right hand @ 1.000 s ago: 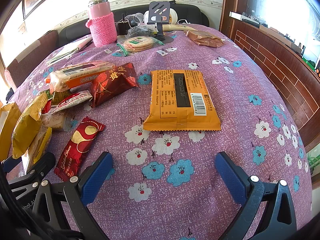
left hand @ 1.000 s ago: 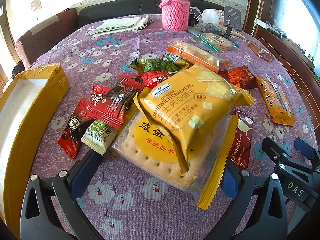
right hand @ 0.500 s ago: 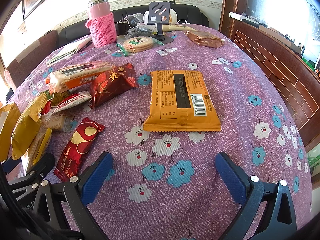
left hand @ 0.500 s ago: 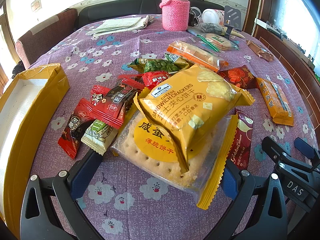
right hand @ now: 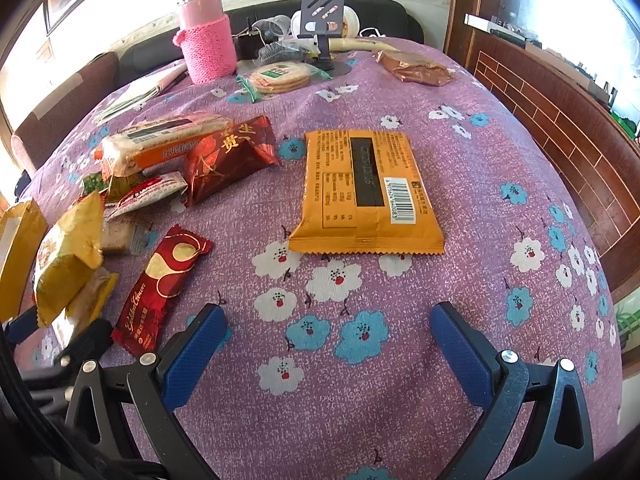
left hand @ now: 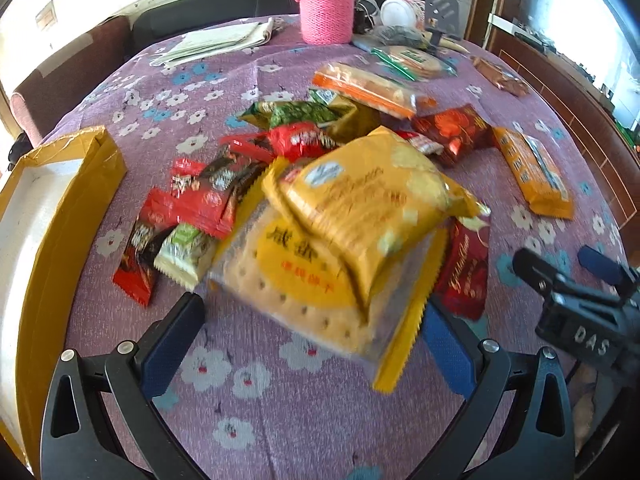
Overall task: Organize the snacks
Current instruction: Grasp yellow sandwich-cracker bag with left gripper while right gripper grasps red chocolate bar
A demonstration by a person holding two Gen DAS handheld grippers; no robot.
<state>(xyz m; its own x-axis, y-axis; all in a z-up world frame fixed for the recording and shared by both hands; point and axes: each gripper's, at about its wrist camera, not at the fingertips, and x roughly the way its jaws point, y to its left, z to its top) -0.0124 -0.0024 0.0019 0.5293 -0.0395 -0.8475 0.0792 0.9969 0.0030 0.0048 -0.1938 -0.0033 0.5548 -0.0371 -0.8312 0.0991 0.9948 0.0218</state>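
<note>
The left hand-held gripper [left hand: 310, 330] has its blue-padded fingers spread wide, one on each side of the near end of a clear pack of round crackers [left hand: 316, 300] with a yellow label and yellow serrated ends; whether the pads touch the wrapper cannot be told, as this part of the left wrist view is blurred. A yellow cheese sandwich cracker bag [left hand: 372, 208] lies tilted on top of that pack. Both sit in a heap of snacks near the middle of the surface [left hand: 280, 420], which is covered by a purple cloth with white and blue flowers. Just left of the pack lie small red and dark sachets [left hand: 192, 208] and a pale green-and-white one [left hand: 182, 252]; a dark red gold-lettered bar [right hand: 160, 284] lies at its right. A yellow cardboard box [left hand: 60, 216], open with a white inside, stands at the left edge of the surface. The right hand-held gripper [right hand: 328, 340] hovers with fingers wide apart and nothing between them, above bare cloth just short of a flat orange packet [right hand: 364, 196] lying barcode side up. A pink knit-sleeved flask [right hand: 206, 36] stands toward the far edge.
</note>
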